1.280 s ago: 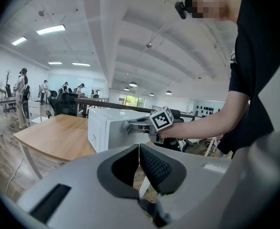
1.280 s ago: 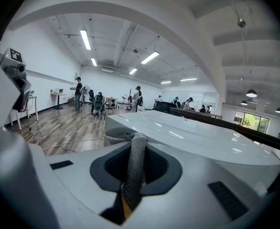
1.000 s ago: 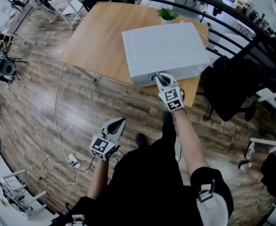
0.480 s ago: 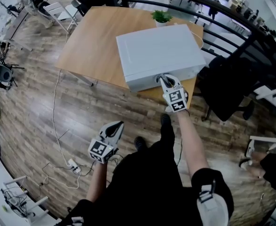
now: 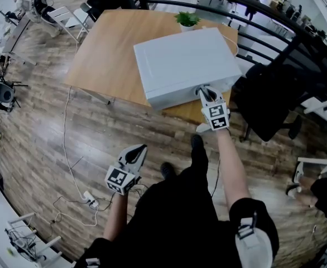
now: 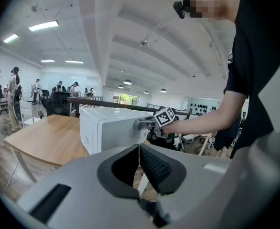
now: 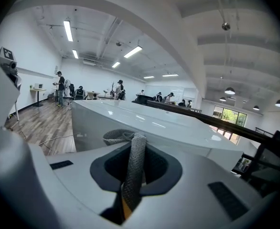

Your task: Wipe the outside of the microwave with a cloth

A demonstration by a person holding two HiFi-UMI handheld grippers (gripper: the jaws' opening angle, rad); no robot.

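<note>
Head view: my right gripper (image 5: 205, 91) meets the near face of the microwave (image 5: 180, 60) on the table (image 5: 105, 54); left gripper view: my left gripper (image 6: 139, 148) is closed on nothing, well clear; right gripper view: jaws clamp the grey cloth (image 7: 133, 161), apparently touching the microwave.

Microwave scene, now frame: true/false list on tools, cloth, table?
1. The right tool is shut on a grey cloth at the microwave's near face. True.
2. The left tool grips a sponge. False: its jaws are together on nothing.
3. The microwave sits on the floor. False: it stands on the wooden table.
4. A potted plant stands on the table beyond the microwave. True.
5. The left tool touches the microwave. False: it is held low over the floor, apart from it.
</note>
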